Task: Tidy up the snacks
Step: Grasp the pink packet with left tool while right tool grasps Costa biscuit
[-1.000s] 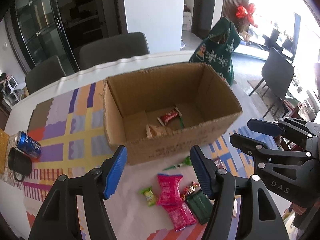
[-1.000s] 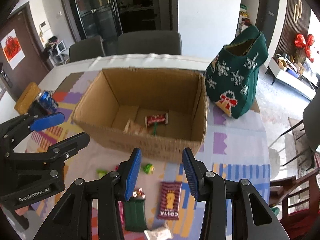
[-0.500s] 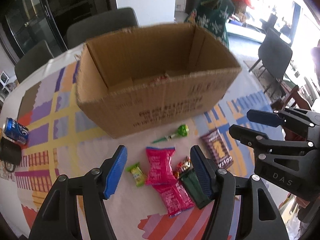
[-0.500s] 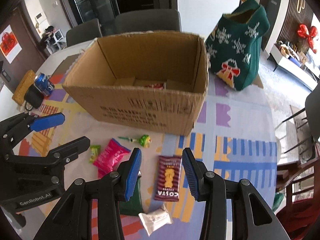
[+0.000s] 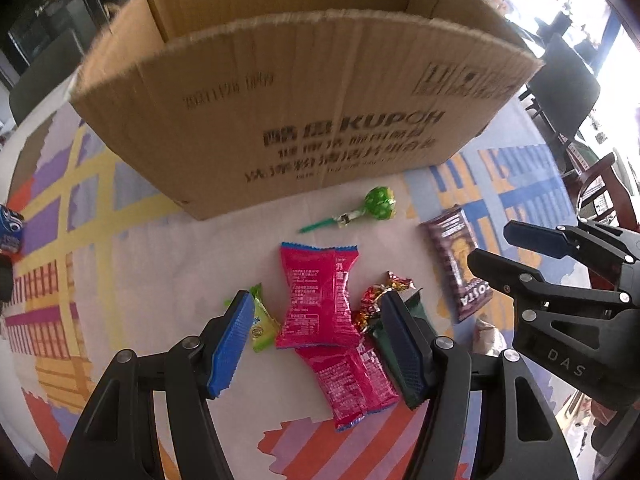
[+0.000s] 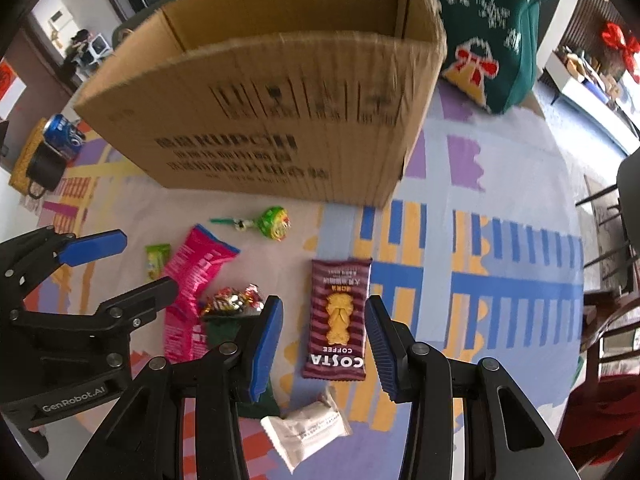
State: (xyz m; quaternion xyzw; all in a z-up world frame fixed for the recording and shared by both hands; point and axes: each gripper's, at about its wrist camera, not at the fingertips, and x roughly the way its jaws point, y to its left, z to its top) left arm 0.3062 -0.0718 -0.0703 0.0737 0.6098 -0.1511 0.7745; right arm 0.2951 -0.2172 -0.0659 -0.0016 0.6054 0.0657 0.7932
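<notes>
I am holding my left gripper [image 5: 316,344] wide open and empty over the upper pink packet [image 5: 322,296], its fingers straddling it because that one is lying on top of the second pink packet [image 5: 352,384]. My right gripper [image 6: 324,344] is likewise spread and holding nothing, framing the Costa biscuit packet [image 6: 338,320] (its long sides are lining up with my fingers). All these snacks are lying on the counter [image 6: 500,240] just in front of the cardboard box [image 5: 304,92], which I judge is their destination.
</notes>
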